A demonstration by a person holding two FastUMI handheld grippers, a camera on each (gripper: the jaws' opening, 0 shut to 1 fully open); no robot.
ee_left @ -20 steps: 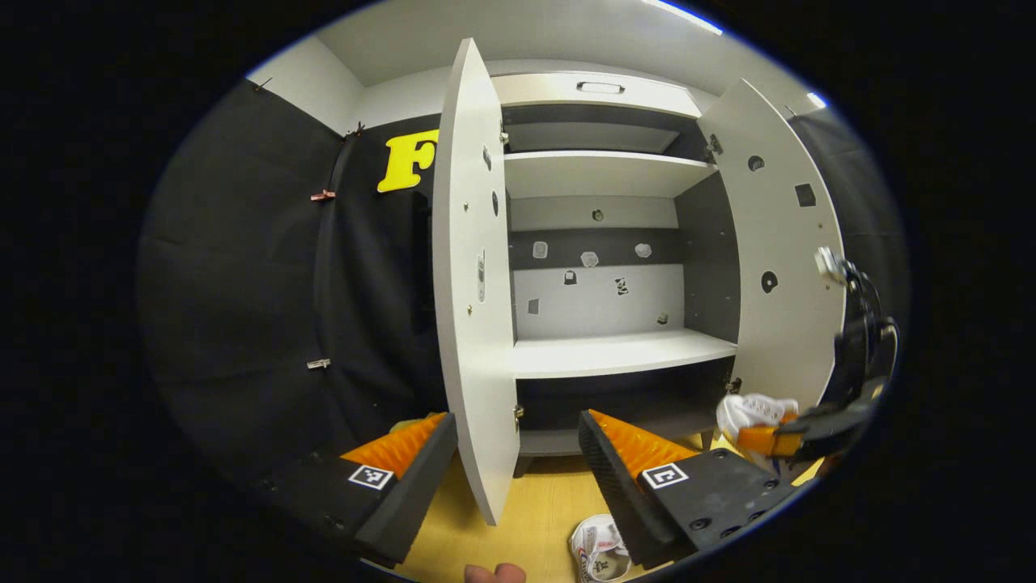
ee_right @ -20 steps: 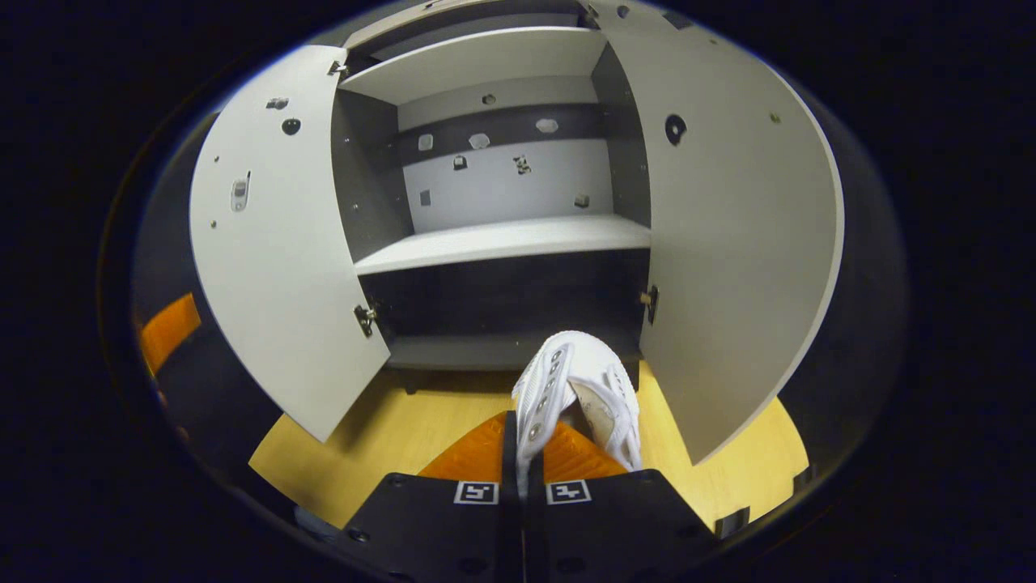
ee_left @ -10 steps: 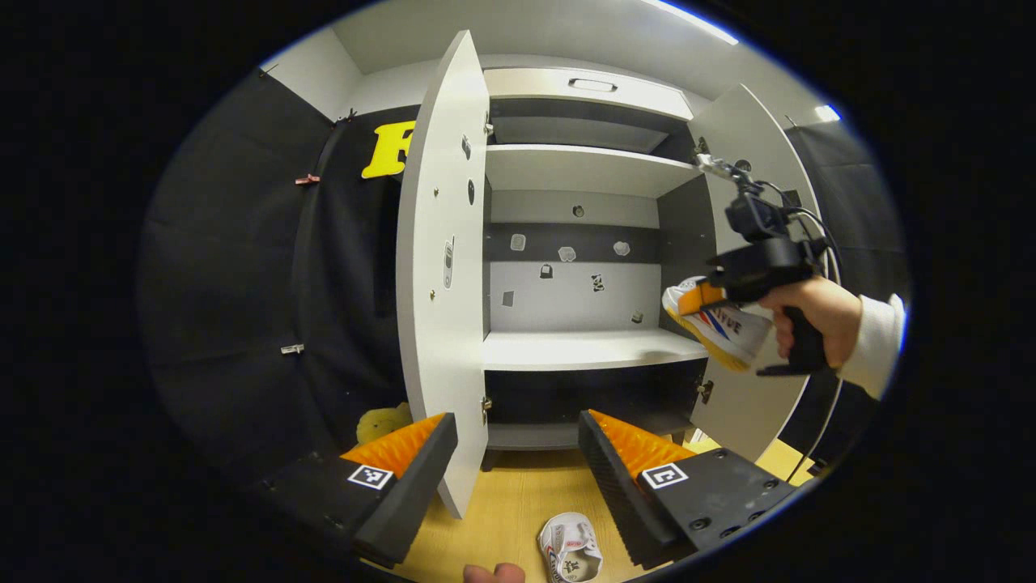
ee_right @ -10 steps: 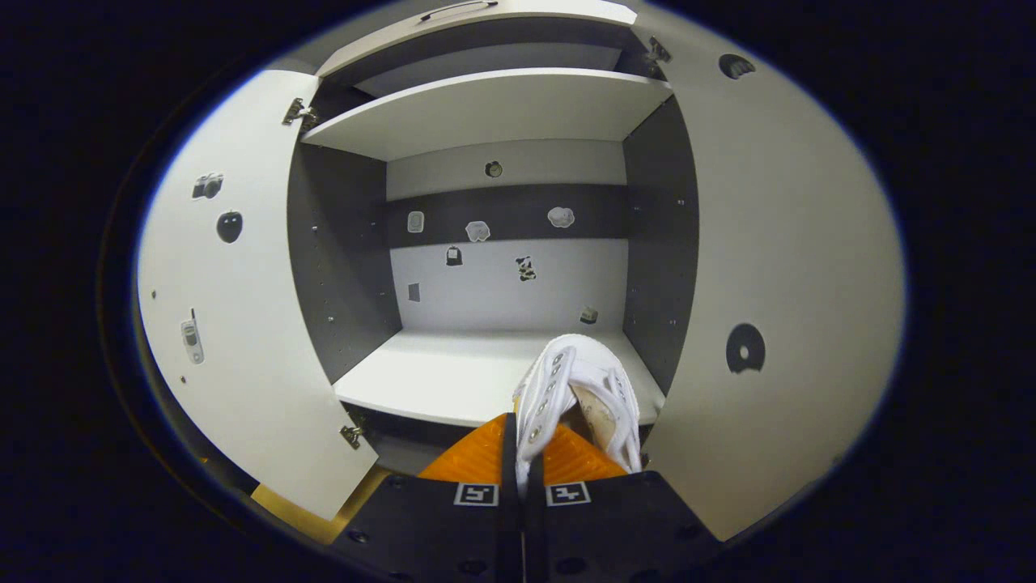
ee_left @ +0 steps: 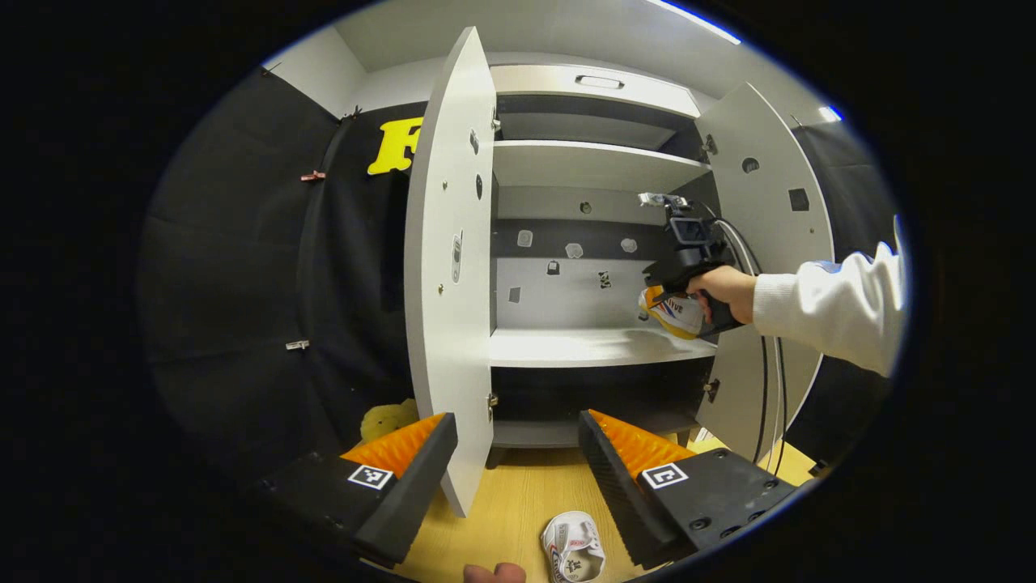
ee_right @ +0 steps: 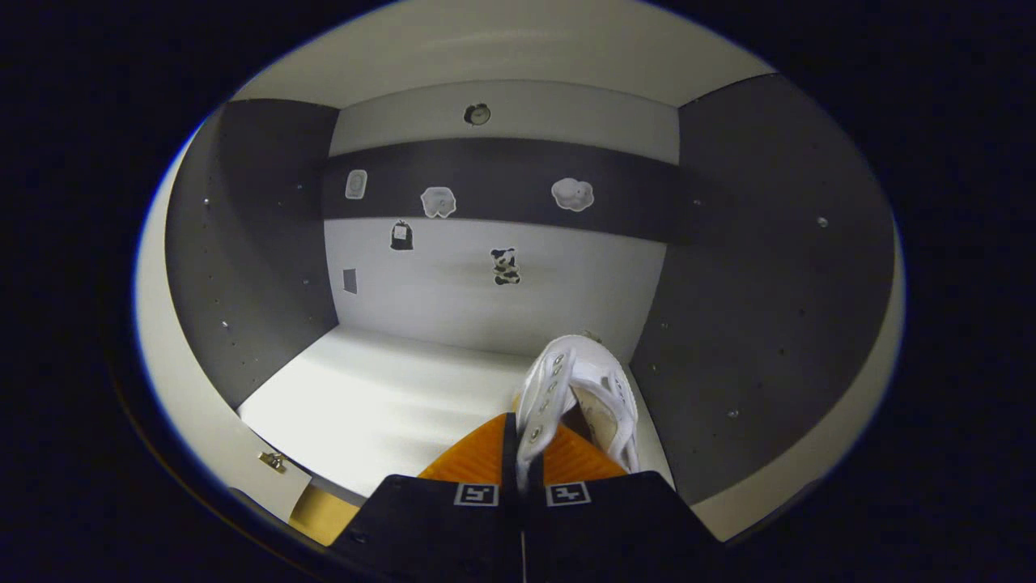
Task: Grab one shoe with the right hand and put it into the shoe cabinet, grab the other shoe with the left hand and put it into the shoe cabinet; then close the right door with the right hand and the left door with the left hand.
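Right gripper carrying the first shoe onto the middle shelf.

In the left gripper view, the left gripper (ee_left: 518,453) hangs low with its jaws spread and nothing between them; the second small white sneaker (ee_left: 573,557) lies on the pale wooden floor (ee_left: 510,518) just near of it. Farther off, the right gripper (ee_left: 688,271), held in a hand (ee_left: 728,291), carries the white canvas sneaker with a yellow sole (ee_left: 673,312) just above the right end of the grey cabinet's white middle shelf (ee_left: 583,346), between the open left door (ee_left: 449,267) and open right door (ee_left: 769,243). In the right gripper view, the right gripper's (ee_right: 523,457) jaws pinch that sneaker's (ee_right: 579,401) collar, close to the dark right wall (ee_right: 753,267). I'd lower it until the sole sits flat on the shelf (ee_right: 380,401) and well in from the front edge before opening, leaving room to the left for its pair.
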